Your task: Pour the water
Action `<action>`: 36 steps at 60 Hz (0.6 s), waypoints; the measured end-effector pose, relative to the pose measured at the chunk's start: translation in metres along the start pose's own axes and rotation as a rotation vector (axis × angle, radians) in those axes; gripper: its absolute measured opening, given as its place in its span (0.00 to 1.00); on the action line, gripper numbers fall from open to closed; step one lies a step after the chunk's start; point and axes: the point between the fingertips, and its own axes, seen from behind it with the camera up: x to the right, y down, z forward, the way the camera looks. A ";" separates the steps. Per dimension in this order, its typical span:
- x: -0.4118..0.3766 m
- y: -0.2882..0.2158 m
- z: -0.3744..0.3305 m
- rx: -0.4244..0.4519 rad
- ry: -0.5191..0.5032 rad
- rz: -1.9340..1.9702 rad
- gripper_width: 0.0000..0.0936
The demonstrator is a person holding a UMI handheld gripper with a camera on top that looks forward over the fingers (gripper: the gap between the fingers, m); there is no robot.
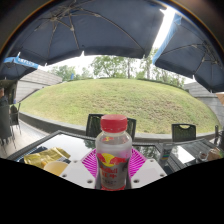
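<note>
A clear plastic bottle [113, 155] with a red cap and a red and yellow label stands upright between my gripper's [113, 163] two fingers. The magenta pads [90, 163] press against both sides of the bottle. The bottle appears held above a glass-topped table [60, 146]. The fingertips are hidden below the bottle by the dark lower border.
Yellow packets [47, 158] lie on the table to the left. Dark chairs [184, 131] stand beyond the table, one [95, 123] right behind the bottle. A large dark umbrella [100, 30] spreads overhead. A grassy mound [120, 100] lies beyond.
</note>
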 end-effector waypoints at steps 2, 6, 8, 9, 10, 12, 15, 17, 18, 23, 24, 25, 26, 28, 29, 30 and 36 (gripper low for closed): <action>-0.001 0.014 0.002 -0.024 -0.019 0.017 0.37; 0.001 0.040 0.003 -0.048 -0.027 0.059 0.36; 0.009 0.048 0.003 -0.066 -0.035 0.070 0.36; 0.011 0.053 0.003 -0.074 -0.038 0.073 0.36; 0.014 0.056 0.003 -0.078 -0.040 0.073 0.36; 0.013 0.064 0.002 -0.093 -0.037 0.072 0.36; 0.015 0.060 -0.003 -0.051 -0.055 0.093 0.36; 0.016 0.059 -0.001 -0.046 -0.058 0.093 0.36; 0.016 0.059 -0.002 -0.042 -0.063 0.101 0.37; 0.018 0.059 -0.002 -0.042 -0.062 0.115 0.39; 0.017 0.056 -0.005 -0.047 -0.057 0.114 0.41; 0.017 0.057 -0.003 -0.052 -0.054 0.113 0.43; 0.018 0.058 -0.003 -0.059 -0.050 0.112 0.46; 0.020 0.060 0.000 -0.077 -0.038 0.114 0.51; 0.021 0.062 0.001 -0.091 -0.033 0.114 0.53; 0.022 0.063 0.001 -0.103 -0.031 0.113 0.55; 0.026 0.058 -0.022 -0.129 -0.025 0.136 0.85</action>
